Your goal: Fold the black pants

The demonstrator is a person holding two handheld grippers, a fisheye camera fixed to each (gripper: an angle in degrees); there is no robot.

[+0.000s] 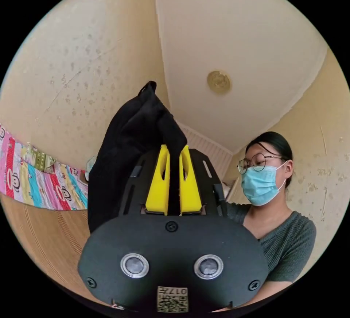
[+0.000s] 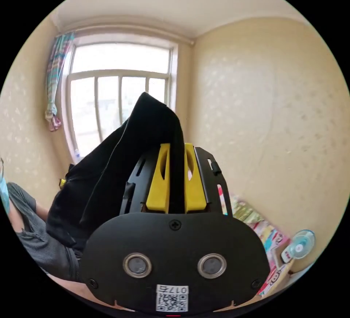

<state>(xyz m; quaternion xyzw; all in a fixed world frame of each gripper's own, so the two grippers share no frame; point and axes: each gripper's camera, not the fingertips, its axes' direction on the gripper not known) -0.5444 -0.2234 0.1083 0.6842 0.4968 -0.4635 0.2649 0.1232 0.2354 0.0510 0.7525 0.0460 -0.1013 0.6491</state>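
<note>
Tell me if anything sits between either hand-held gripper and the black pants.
Nothing does. The left hand-held gripper is shut on the pants, cloth pinched between its yellow jaws. The right hand-held gripper is shut on the pants too.

Daylight pours in through the window (image 2: 116, 91) in my right gripper view, blown out to near white so nothing beyond the bars reads. The black pants (image 2: 120, 164) in front of it go almost to silhouette, folds barely showing. In my left gripper view the light is softer and even; the ceiling (image 1: 233, 51) and walls glow warm cream with no hard shadows. Both pictures are sharp at centre, bend strongly toward the round black border, and soften slightly at the rim.
</note>
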